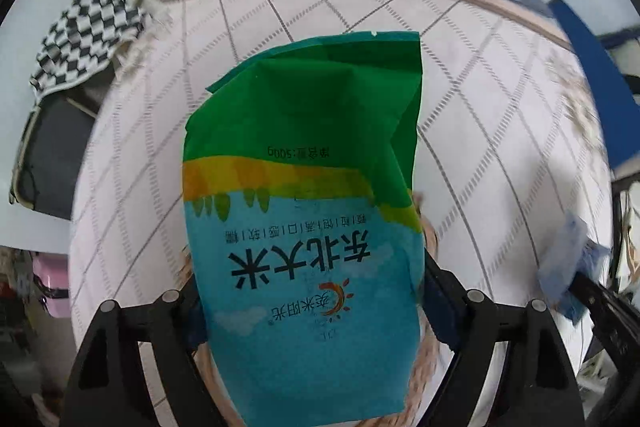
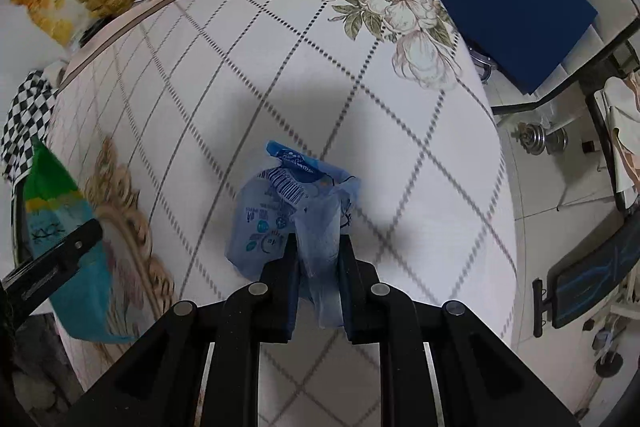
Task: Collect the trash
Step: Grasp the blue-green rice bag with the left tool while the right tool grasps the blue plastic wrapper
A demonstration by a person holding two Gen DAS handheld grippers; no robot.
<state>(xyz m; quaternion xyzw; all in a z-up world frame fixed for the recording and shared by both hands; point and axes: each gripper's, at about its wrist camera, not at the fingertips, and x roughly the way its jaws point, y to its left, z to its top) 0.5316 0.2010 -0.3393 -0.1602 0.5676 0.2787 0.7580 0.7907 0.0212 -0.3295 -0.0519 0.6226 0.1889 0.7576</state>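
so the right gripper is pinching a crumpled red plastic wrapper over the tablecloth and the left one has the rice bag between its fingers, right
Not quite: the plastic wrapper pinched in the right gripper is pale blue, not red, as the right wrist view shows. The rest stands: it is over the tablecloth, and the rice bag is between the left gripper fingers.

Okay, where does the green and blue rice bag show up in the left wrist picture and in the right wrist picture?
Left wrist view: the rice bag fills the centre, between the left gripper's open fingers.
Right wrist view: the same bag sits at the far left edge, partly behind a black gripper finger.
Shared landmark: the checkered cloth, upper left in the left wrist view and at the left edge in the right wrist view.
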